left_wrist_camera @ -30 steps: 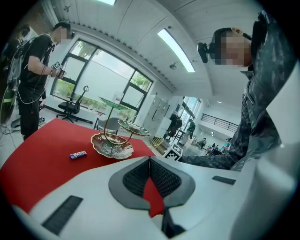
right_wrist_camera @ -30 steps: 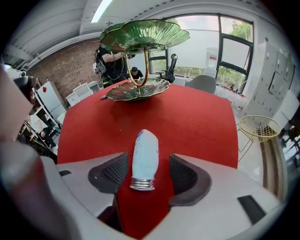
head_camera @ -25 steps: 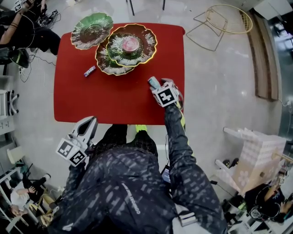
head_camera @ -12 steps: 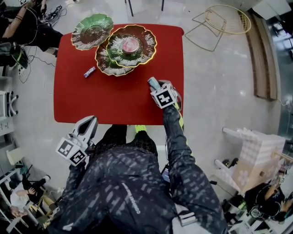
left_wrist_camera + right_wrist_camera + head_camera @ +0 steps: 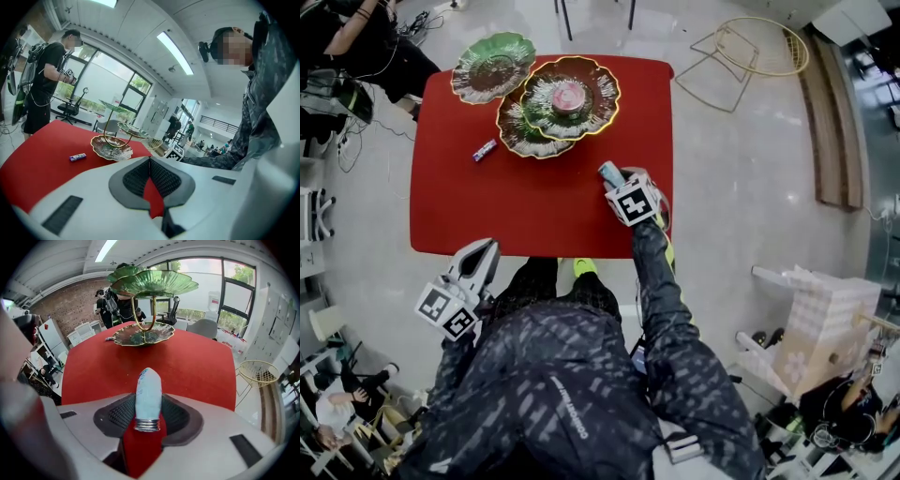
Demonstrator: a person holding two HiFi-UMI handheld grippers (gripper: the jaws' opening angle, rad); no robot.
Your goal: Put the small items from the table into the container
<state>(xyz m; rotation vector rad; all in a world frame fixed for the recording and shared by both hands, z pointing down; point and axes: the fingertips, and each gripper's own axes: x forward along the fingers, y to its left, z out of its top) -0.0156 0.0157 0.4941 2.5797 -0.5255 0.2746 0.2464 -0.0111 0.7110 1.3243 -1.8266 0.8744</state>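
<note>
Nothing reads clearly: white lettering on the jacket (image 5: 567,410) and tube (image 5: 148,394) print seem too blurred.

Pale tube (image 5: 148,394), clamped — purple packet (image 5: 484,149) flat, apart

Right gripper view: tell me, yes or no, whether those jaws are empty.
No: a pale blue tube with a silver threaded end sits clamped in the right gripper.

pale glossy floor (image 5: 750,141), a gold wire chair (image 5: 762,43), tall windows (image 5: 208,277) and a brick wall (image 5: 70,298).
</note>
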